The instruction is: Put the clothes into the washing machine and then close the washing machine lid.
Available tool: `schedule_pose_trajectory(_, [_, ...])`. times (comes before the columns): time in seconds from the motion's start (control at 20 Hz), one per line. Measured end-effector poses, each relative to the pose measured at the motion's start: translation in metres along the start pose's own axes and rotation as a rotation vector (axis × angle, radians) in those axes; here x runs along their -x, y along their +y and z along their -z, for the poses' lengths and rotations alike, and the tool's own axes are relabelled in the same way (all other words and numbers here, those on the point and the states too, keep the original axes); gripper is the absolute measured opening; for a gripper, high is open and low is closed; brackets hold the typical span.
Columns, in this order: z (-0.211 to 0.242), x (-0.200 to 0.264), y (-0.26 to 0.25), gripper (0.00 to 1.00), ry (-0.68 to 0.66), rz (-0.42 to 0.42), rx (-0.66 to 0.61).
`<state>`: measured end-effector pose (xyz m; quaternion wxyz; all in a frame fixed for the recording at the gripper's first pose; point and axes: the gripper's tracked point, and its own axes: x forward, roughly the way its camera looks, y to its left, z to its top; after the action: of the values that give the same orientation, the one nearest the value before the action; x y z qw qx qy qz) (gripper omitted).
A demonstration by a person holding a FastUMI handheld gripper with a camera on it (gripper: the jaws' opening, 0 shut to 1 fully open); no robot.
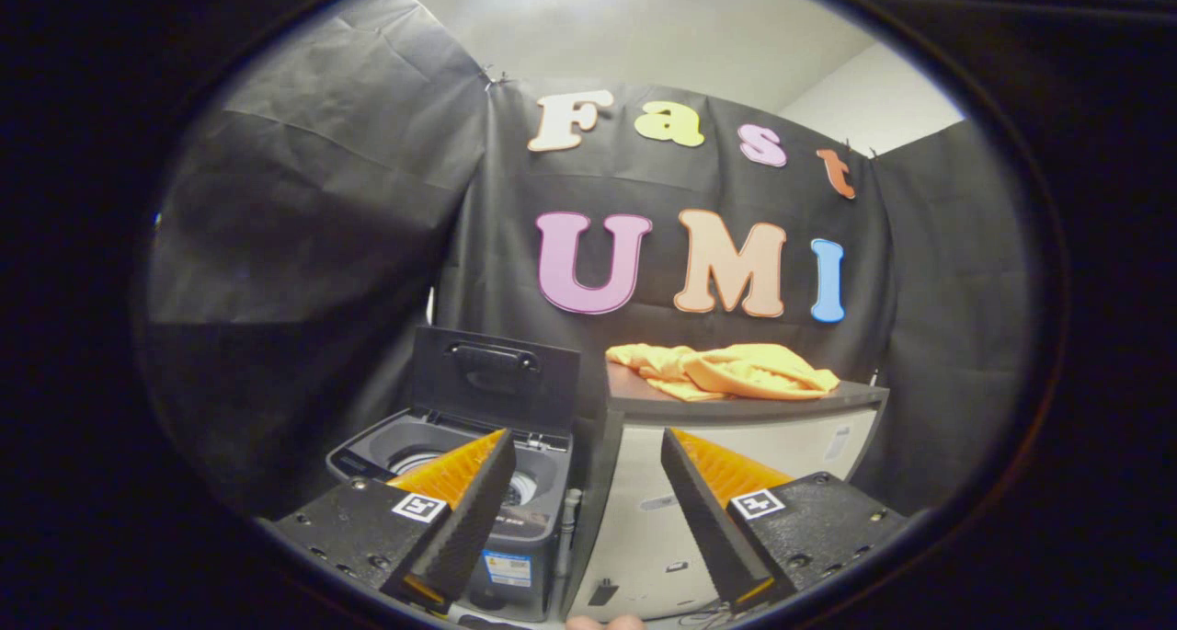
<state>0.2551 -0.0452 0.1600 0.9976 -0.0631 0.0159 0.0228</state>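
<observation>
A crumpled yellow-orange garment [736, 371] lies on top of a dark-topped white cabinet [772, 446], beyond my fingers and a little to their right. Left of the cabinet stands a small grey top-loading washing machine [542, 520] with its dark lid [497, 377] raised upright at the back, so the drum [414, 460] shows. My gripper [584, 483] is open, nothing between its fingers, held back from both. The left finger [478, 510] overlaps the washer's opening; the right finger [708, 510] overlaps the cabinet front.
Black cloth walls close the booth behind and to both sides. A thin pipe [568, 529] runs down between washer and cabinet. A fingertip of a person's hand [602, 623] shows below the fingers.
</observation>
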Motion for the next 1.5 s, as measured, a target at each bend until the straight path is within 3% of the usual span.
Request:
schedule_pose_trajectory(0.2, [-0.021, -0.029, -0.023, 0.97, 0.008, 0.026, 0.018])
schedule_pose_trajectory(0.7, [-0.018, -0.118, -0.091, 0.97, 0.14, 0.129, 0.027])
schedule_pose_trajectory(1.0, [0.009, -0.153, -0.109, 0.97, 0.247, 0.187, -0.113])
schedule_pose_trajectory(1.1, [0.02, -0.159, -0.103, 0.97, 0.292, 0.17, -0.148])
schedule_pose_trajectory(1.25, [0.019, -0.17, -0.106, 0.73, 0.291, 0.196, -0.216])
schedule_pose_trajectory(1.4, [0.015, -0.176, -0.107, 0.33, 0.319, 0.222, -0.196])
schedule_pose_trajectory(1.5, [0.012, -0.178, -0.102, 0.21, 0.332, 0.217, -0.195])
